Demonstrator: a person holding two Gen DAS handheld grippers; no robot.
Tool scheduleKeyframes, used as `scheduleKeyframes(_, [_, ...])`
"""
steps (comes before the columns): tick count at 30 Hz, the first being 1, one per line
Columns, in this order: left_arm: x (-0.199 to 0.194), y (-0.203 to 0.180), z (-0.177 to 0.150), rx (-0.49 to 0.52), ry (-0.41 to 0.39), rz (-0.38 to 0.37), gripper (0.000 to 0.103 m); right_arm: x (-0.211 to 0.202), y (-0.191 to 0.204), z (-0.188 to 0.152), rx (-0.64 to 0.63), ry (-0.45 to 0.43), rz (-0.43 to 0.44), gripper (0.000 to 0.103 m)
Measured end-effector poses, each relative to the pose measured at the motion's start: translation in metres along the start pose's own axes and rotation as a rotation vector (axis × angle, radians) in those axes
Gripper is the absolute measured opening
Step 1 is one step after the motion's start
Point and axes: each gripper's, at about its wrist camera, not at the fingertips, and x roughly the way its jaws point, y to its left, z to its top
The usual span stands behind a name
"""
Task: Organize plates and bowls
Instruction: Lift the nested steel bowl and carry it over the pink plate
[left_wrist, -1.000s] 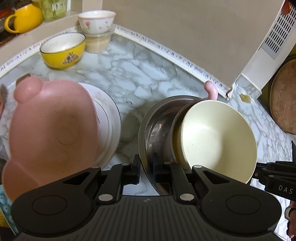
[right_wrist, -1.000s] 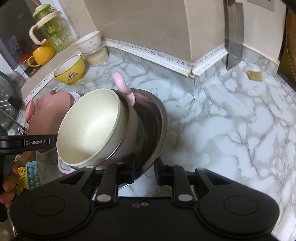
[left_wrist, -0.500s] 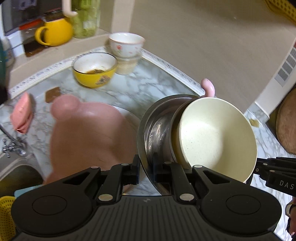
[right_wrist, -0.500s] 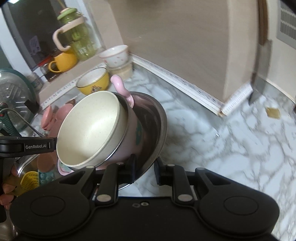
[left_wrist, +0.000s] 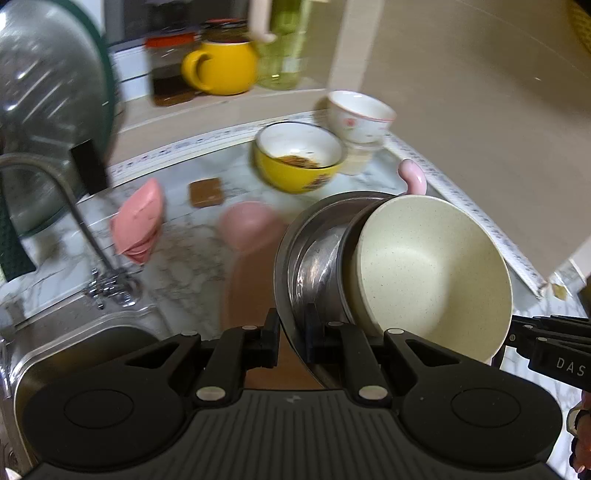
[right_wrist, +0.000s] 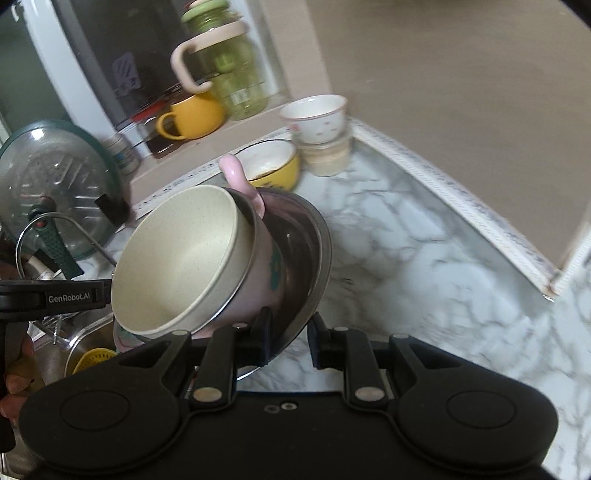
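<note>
Both grippers hold one stack above the counter: a steel bowl (left_wrist: 314, 258) with a pink eared bowl (right_wrist: 266, 273) and a cream bowl (left_wrist: 432, 273) nested in it, tilted on edge. My left gripper (left_wrist: 291, 339) is shut on the steel bowl's rim. My right gripper (right_wrist: 290, 339) is shut on the same rim (right_wrist: 317, 266) from the other side. The cream bowl (right_wrist: 177, 258) faces the right wrist camera. A yellow bowl (left_wrist: 297, 158) and a white bowl (left_wrist: 360, 114) on a beige cup stand at the back. A pink plate (left_wrist: 247, 229) lies blurred below.
A sink (left_wrist: 74, 354) with a faucet (left_wrist: 55, 206) is at the left, a yellow strainer (right_wrist: 92, 360) in it. A glass lid (right_wrist: 55, 188) leans behind. A yellow mug (left_wrist: 221, 66), jars and a green jug (right_wrist: 225, 74) stand on the ledge. The wall (right_wrist: 461, 92) meets the marble counter (right_wrist: 424, 266).
Both grippers have carried the bowl stack up and to the left, toward the sink. The pink plate has dropped lower in view and the sink, faucet and lid have come in.
</note>
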Motion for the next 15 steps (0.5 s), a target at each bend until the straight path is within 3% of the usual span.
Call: scheduleKeyframes(15, [0.025,0.036,-0.008,-0.057,0.027,0.080,0.012,0.058,0.026,0.004,-0.069,0.051,0.061,0.020])
